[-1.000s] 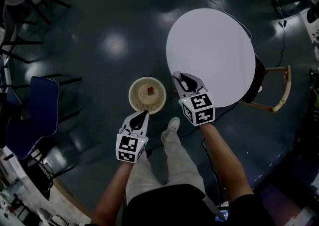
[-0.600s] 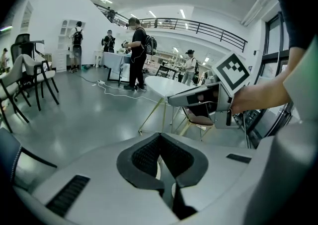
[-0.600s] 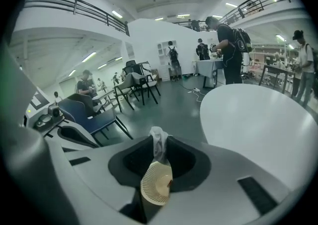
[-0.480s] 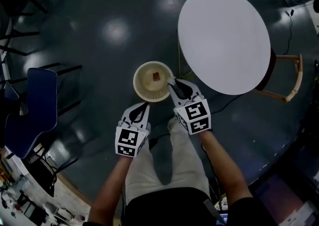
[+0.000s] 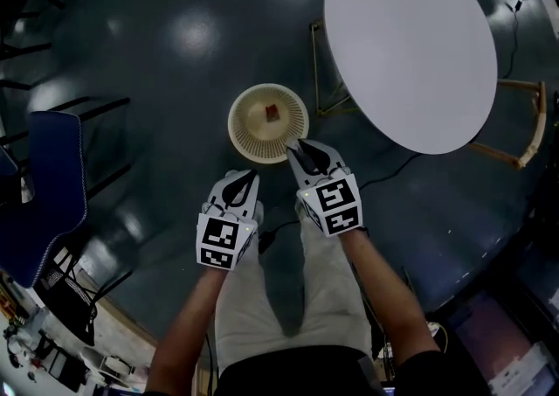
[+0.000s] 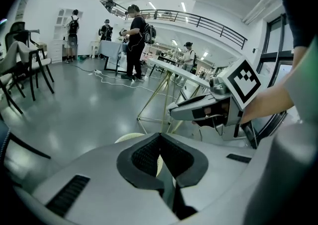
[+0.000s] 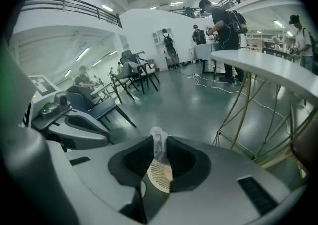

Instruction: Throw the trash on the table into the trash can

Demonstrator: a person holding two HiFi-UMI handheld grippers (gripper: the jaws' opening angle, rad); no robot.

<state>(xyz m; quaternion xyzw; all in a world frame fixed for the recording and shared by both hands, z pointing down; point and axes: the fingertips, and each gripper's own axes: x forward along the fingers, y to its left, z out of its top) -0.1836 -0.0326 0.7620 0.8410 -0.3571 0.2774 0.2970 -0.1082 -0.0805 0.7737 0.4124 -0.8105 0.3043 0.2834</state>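
A cream round trash can point(image 5: 249, 132) stands on the dark floor beside the white round table point(image 5: 410, 45); a small brown piece point(image 5: 272, 111) lies inside it. My right gripper point(image 5: 297, 148) hangs at the can's near rim, shut on a crumpled white scrap point(image 7: 158, 142) that sticks up between its tips point(image 7: 158, 145); the can's mesh point(image 7: 160, 175) shows below the jaws. My left gripper point(image 5: 244, 181) is shut and empty, just short of the can and left of the right one. In the left gripper view its jaws point(image 6: 160, 140) meet, with the can's rim point(image 6: 128, 138) behind and the right gripper point(image 6: 206, 111) alongside.
The table's thin metal legs point(image 5: 321, 71) stand right beside the can. A blue chair point(image 5: 52, 193) is at the left, a wooden chair point(image 5: 515, 123) beyond the table. A cable point(image 5: 278, 232) runs by the person's legs point(image 5: 297, 298). People point(image 6: 135, 40) stand far off.
Both grippers have sunk and drawn in toward the trash can; the right one's tips now reach its near rim. The view has shifted, so the table sits higher and further right.
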